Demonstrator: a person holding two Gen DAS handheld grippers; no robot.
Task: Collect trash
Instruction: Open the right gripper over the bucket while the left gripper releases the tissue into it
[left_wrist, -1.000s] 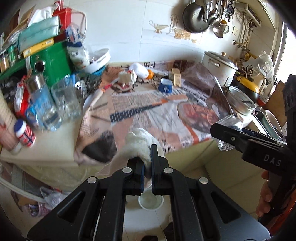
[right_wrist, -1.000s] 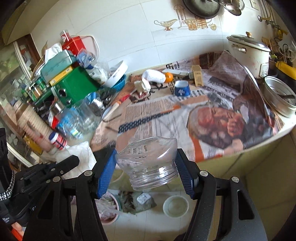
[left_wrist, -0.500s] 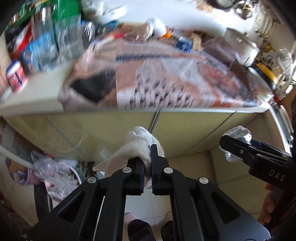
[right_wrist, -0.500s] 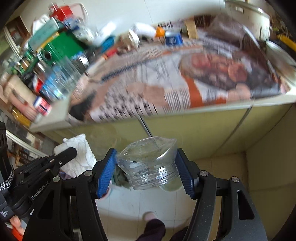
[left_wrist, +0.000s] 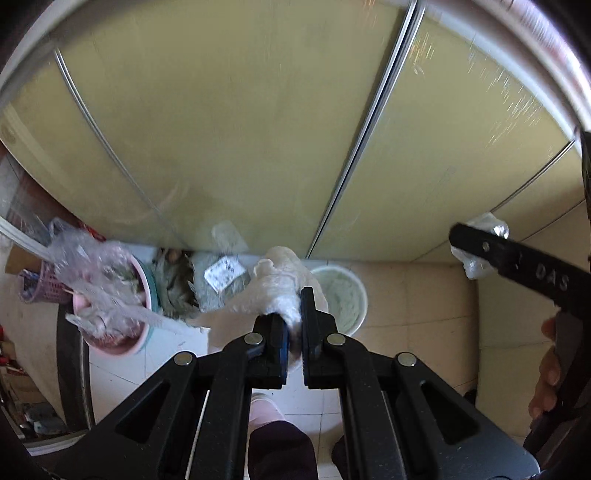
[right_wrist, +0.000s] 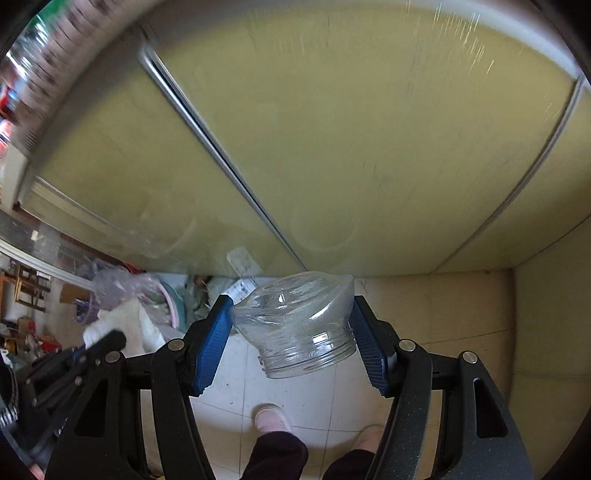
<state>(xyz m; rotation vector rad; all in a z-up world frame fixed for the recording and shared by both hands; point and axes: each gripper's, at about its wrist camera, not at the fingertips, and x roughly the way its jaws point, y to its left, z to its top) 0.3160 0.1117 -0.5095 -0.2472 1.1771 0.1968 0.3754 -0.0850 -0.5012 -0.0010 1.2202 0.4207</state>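
Note:
My left gripper (left_wrist: 292, 314) is shut on a crumpled white paper wad (left_wrist: 277, 284) that sticks out past its fingertips. It hangs low over the tiled floor, just right of a pink bin (left_wrist: 114, 332) lined with a clear bag and full of rubbish. My right gripper (right_wrist: 291, 308) is shut on a squashed clear plastic jar (right_wrist: 295, 325), threaded mouth toward the camera. In the left wrist view the right gripper (left_wrist: 474, 242) shows at the right edge with the jar (left_wrist: 487, 223) behind it. The left gripper (right_wrist: 110, 338) and wad (right_wrist: 125, 321) appear at lower left in the right wrist view.
Yellow cabinet doors (left_wrist: 240, 129) fill the background close ahead. A white bucket (left_wrist: 343, 299) stands on the floor beyond the wad, with a grey bag and paper scraps (left_wrist: 207, 280) between it and the bin. The person's slippered feet (right_wrist: 271, 417) stand below. Clutter lies at far left (right_wrist: 29, 295).
Both grippers have dropped from counter height down in front of the cabinet doors toward the floor. The cluttered counter has left the view. Each keeps its grip.

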